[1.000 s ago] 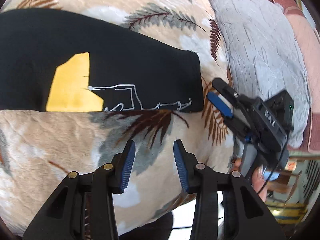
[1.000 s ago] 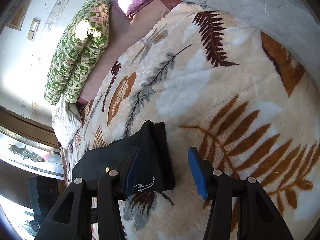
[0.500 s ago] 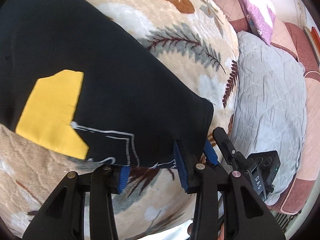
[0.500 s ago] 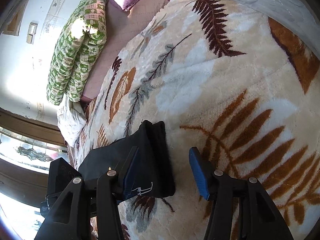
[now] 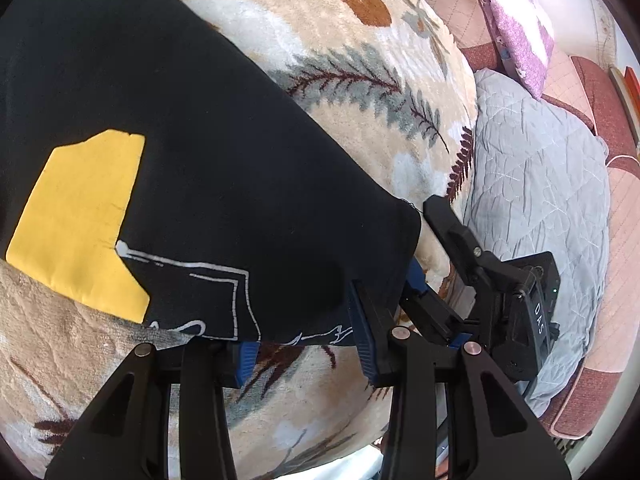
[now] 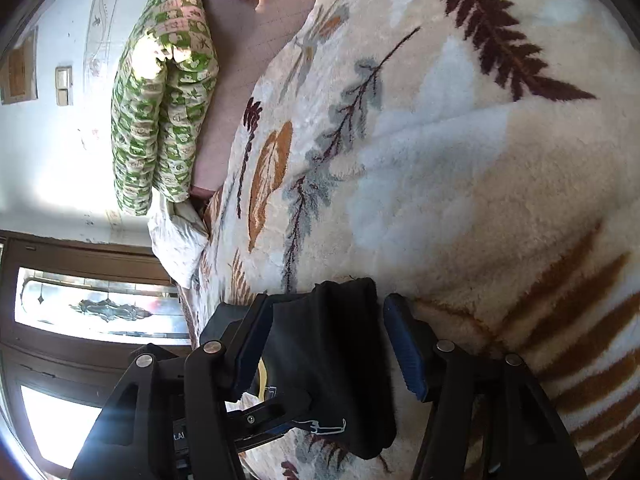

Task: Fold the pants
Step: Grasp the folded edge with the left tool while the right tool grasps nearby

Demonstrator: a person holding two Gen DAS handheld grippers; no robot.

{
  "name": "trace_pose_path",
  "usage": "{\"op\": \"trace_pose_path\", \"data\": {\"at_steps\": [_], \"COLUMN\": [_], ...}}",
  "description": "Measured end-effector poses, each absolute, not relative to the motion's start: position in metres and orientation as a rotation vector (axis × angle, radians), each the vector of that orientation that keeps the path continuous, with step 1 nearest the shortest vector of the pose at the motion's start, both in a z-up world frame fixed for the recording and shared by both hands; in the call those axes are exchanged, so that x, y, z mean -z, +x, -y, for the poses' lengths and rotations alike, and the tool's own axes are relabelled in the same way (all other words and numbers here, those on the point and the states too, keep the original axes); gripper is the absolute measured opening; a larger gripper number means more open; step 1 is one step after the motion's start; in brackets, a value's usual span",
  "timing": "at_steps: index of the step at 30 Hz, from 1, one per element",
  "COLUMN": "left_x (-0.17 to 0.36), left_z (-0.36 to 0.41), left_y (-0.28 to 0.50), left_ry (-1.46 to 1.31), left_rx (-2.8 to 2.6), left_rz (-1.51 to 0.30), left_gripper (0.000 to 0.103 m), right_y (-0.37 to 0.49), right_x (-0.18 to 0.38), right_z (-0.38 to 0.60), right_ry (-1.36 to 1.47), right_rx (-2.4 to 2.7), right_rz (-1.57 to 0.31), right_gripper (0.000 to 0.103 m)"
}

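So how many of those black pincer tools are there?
2. The left gripper is at the black pants hem; the right gripper, jaws opening, straddles its corner alongside. None seem hidden.

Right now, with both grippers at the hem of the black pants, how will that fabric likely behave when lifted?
Probably floppy: the black pants lie flat, following the curves of the leaf-patterned blanket. The hem looks thick and layered, so it should offer a good bite. The plush blanket may cling and drag. The right gripper's jaws are opening around the hem.
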State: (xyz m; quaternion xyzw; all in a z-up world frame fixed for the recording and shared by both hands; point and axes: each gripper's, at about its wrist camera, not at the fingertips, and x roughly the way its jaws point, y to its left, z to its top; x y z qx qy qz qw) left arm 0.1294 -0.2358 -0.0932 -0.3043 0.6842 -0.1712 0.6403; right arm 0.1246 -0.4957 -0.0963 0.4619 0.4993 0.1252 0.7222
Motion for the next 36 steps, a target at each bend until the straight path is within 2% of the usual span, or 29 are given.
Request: {"op": "trace_pose_path", "data": {"at_steps": [2,3,4,6,7,26,27,36], "left_x": [0.093,0.092,0.091,0.091,0.092,0.047,0.046,0.053], "left_z": [0.238,0.239,0.24,0.241,0.24,0.18,0.173,0.159], "left_y": [0.129,0.129,0.129,0.131,0.132,0.136,0.137,0.136], "left_ry": [-0.676,-0.664,-0.649,-0.622,-0.631,-0.792,-0.801,-0.797], "left_rx": [0.386,0.384,0.381,0.396,0.408,0.498,0.498,0.515], "left_rz": [-1.554,-1.553,-1.551,-1.558,-1.569,-1.484,-1.479,-1.509], "left_gripper": [0.037,0.037,0.034,0.016,0.015,0.012,0.012,0.012], "right_y": [0.128,0.129,0.128,0.126,0.124,0.118,0.12,0.14], "right_x": [0.094,0.093,0.092,0.096,0.096,0.026,0.022,0.012], "right_z": [0.492,0.49,0.49,0.494,0.495,0.451,0.444,0.395], "right_ry": [0.977,0.943,0.913,0.906,0.903,0.818,0.81,0.738], "right_rx": [-0.271,-0.26,-0.238,-0.229,-0.224,-0.237,-0.245,-0.231], "right_rz": [-1.121,-1.133,-1.144,-1.152,-1.145,-1.041,-1.043,-1.065], "right_gripper": [0.057,0.049,0.034,0.022,0.018,0.014,0.011,0.011]}}
